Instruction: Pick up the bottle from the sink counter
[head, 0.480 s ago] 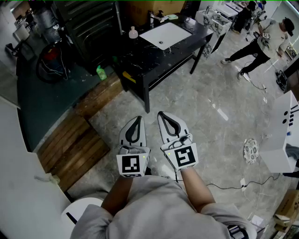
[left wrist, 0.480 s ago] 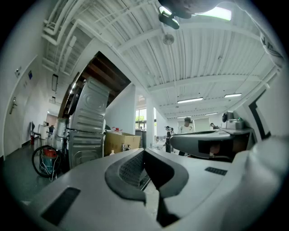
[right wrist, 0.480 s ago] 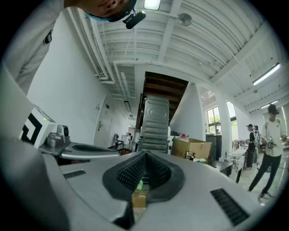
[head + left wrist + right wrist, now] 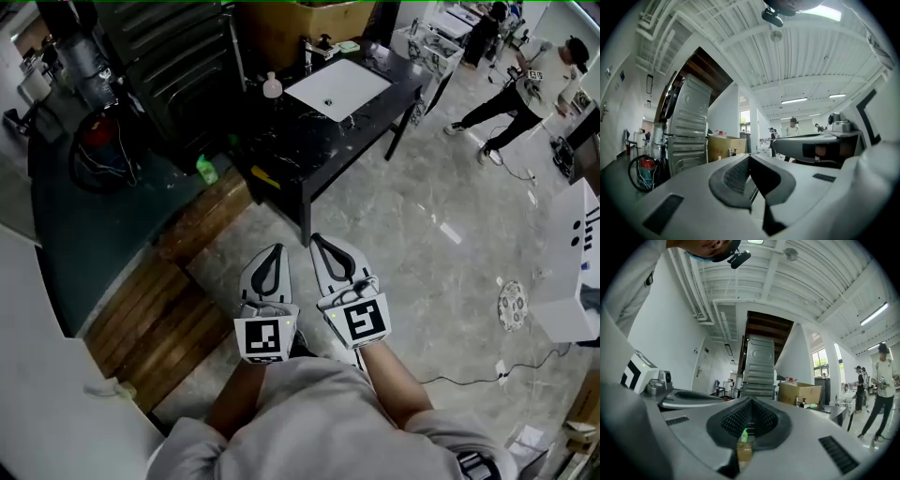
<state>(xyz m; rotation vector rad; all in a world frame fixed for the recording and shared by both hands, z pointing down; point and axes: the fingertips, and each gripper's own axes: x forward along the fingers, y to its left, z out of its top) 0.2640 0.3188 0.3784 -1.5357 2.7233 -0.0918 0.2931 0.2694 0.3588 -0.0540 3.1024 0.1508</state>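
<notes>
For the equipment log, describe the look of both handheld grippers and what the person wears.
The left gripper and right gripper share one design: light grey shells tapering to a tip, each with a black-rimmed teardrop opening. Their pads are dark and ribbed. At the rear of each sits a cube with black-and-white square markers. The person wears a light grey top.

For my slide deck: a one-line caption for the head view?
Left gripper and right gripper, both shut, point toward the sink counter where the bottle stands.
</notes>
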